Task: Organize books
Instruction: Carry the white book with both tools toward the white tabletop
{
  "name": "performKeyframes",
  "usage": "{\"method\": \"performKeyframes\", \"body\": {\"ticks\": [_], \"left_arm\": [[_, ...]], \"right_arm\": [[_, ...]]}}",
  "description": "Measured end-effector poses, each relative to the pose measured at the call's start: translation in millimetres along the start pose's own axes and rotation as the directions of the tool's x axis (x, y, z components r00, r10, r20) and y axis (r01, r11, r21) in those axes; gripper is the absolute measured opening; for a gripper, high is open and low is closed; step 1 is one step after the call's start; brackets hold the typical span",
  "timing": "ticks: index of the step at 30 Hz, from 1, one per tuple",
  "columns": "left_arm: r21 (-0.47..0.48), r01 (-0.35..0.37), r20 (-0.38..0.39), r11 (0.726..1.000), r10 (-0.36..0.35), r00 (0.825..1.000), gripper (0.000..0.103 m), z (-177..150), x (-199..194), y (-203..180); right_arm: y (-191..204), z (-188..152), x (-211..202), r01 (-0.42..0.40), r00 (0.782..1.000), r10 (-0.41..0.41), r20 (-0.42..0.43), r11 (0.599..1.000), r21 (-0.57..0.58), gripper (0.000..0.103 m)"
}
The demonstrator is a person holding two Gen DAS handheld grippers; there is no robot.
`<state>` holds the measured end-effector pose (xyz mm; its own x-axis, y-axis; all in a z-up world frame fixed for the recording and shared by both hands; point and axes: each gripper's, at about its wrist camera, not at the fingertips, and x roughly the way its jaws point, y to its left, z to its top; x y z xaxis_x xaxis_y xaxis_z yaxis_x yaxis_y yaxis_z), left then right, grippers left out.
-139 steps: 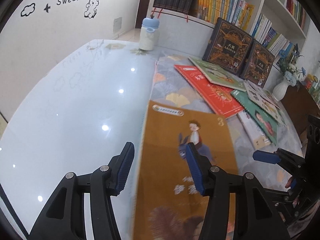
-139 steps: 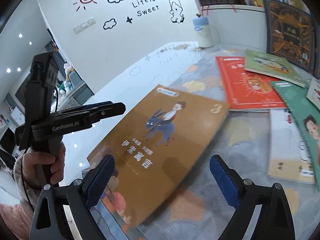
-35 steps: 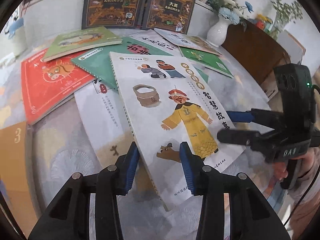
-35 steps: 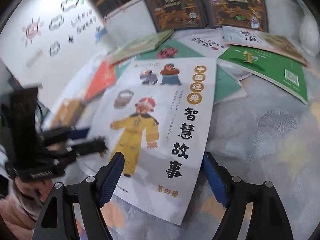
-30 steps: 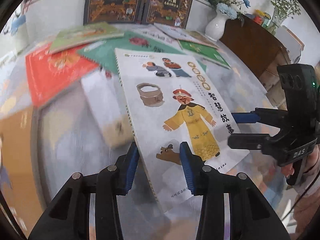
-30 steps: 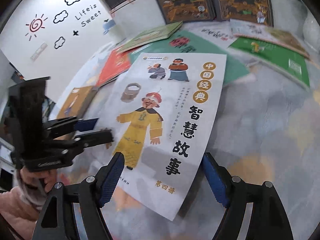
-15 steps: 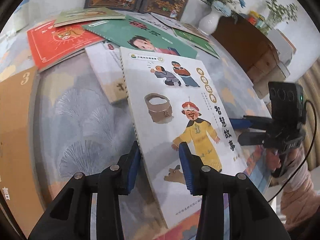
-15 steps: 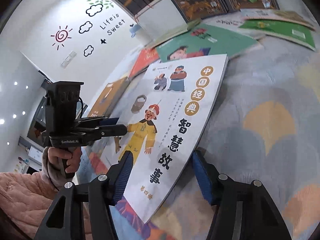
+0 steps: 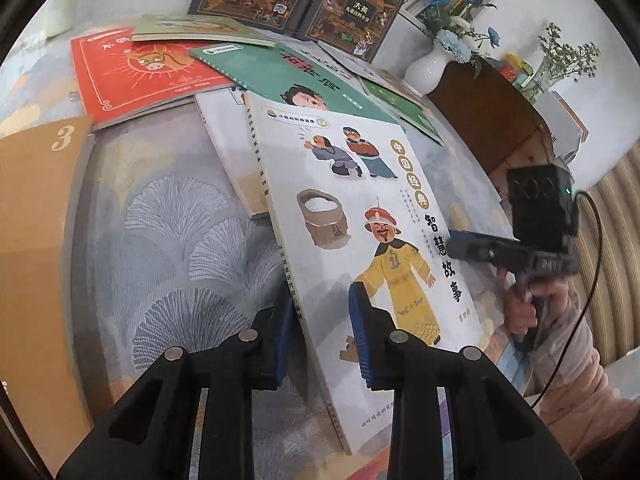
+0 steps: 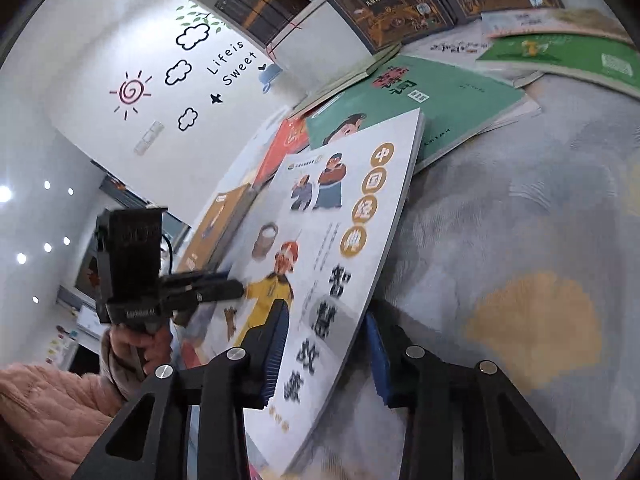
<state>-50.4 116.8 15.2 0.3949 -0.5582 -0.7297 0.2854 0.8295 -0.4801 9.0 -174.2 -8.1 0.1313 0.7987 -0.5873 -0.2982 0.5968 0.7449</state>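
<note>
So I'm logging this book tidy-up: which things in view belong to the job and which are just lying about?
Job:
- white storybook, spine between the closing left gripper, opposite edge between the closing right gripper
- red book
- green book
- orange book

Lying about:
- white vase
- wooden cabinet
</note>
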Motion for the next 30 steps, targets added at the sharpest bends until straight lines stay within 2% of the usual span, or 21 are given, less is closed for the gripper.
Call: {"method": "performKeyframes", "body": {"ticks": [3, 8, 11, 13, 15, 22, 27, 30], "left_arm": [[0.001, -0.003, 0.009, 1.000, 0.003, 1.000, 0.027, -2.1, -0.3, 0.3], [0.006, -0.016, 0.024, 1.000, 0.016, 1.000, 0.028, -4.2, -0.2, -1.4], [0.002, -0.010, 0.027, 1.000, 0.010, 1.000, 0.028, -4.7, -0.7, 0.1], [-0.001, -0.009, 0.031, 1.000, 0.009, 0.999, 0.028, -4.7, -0.7, 0.1], [0.001, -0.014, 0.034, 1.000, 0.014, 0.999, 0.028, -5.1, -1.0, -0.4], [0.002, -0.024, 0.050, 1.000, 0.024, 0.998, 0.028, -7.3, -1.0, -2.0], [0.008, -0.033, 0.062, 0.999, 0.033, 0.998, 0.028, -8.6, -0.9, -3.8], [0.010, -0.044, 0.074, 0.999, 0.043, 0.996, 0.028, -9.9, -0.8, -5.5]], "right_arm": [[4.4, -1.3, 1.3, 0.016, 1.000, -0.016, -0.010, 1.000, -0.003, 0.036], [16.0, -11.0, 1.1, 0.071, 0.997, -0.070, 0.037, 0.997, -0.017, 0.037], [16.4, -16.1, -0.6, 0.051, 0.998, -0.050, 0.044, 0.999, -0.018, 0.036], [13.9, -16.4, -1.3, 0.044, 0.998, -0.044, 0.050, 0.999, -0.008, 0.032], [14.6, -16.9, -0.8, 0.079, 0.995, -0.079, 0.060, 0.997, -0.008, 0.025], [23.6, -19.3, 1.3, 0.161, 0.984, -0.157, 0.086, 0.986, -0.042, 0.024], [19.7, -18.0, 1.4, 0.148, 0.986, -0.145, 0.086, 0.988, -0.032, 0.024], [22.9, -18.6, 2.6, 0.170, 0.982, -0.166, 0.090, 0.985, -0.039, 0.024]]}}
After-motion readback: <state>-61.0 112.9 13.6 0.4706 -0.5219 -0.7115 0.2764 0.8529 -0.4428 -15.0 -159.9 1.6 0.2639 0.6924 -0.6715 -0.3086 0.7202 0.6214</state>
